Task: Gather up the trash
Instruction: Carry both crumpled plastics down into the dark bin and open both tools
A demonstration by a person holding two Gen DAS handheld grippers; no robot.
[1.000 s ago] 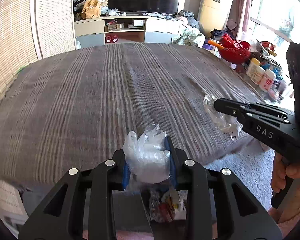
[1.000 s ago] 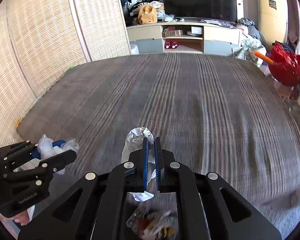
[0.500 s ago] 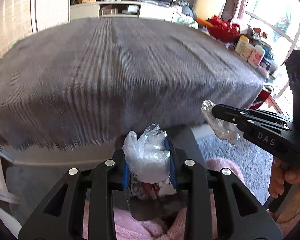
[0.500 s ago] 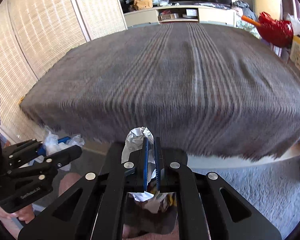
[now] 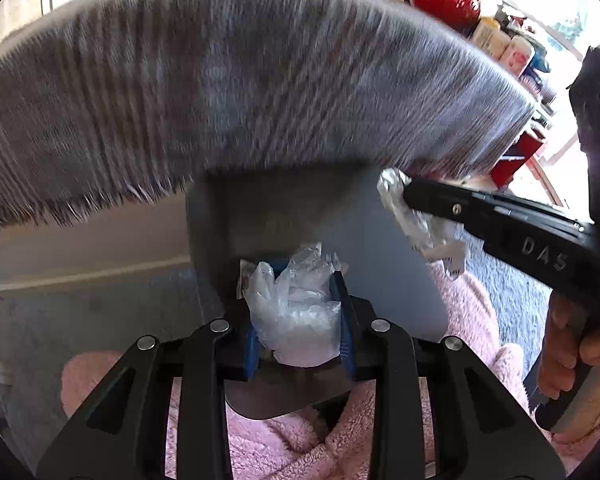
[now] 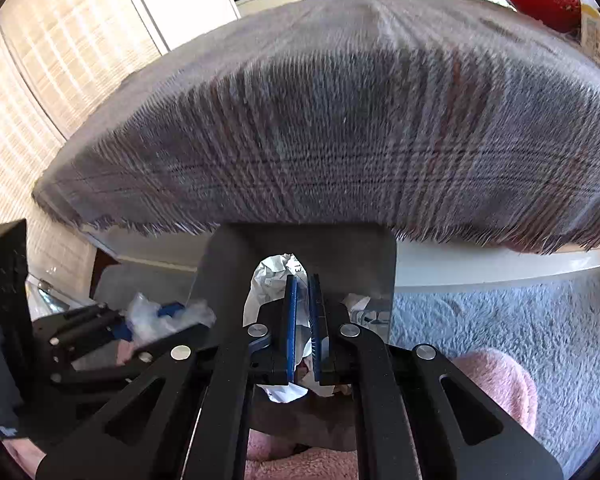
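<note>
Blue-padded fingers (image 5: 346,312) of the left gripper (image 5: 298,320) were closed part-way onto a crumpled clear plastic bag (image 5: 296,308), which filled the gap between them and bulged above the tips. The right gripper (image 6: 303,320) had its fingers (image 6: 291,320) drawn almost together, pinching a crumpled white paper wad (image 6: 270,280) that stuck out above and below the pads. Both pieces of trash hung over a dark grey bin (image 6: 304,240), whose upright back wall rose just behind the fingertips; more scraps (image 6: 360,308) lay inside it. From the left wrist view the right gripper (image 5: 404,196) reached in from the right with its paper wad (image 5: 420,224) beside the bin wall (image 5: 300,208). Beyond the bin hung the fringed edge of a grey plaid blanket (image 6: 340,120) covering a bed. Pink fleece (image 5: 284,444) lay below the grippers, and pale blue carpet (image 6: 500,320) spread to the right.
</note>
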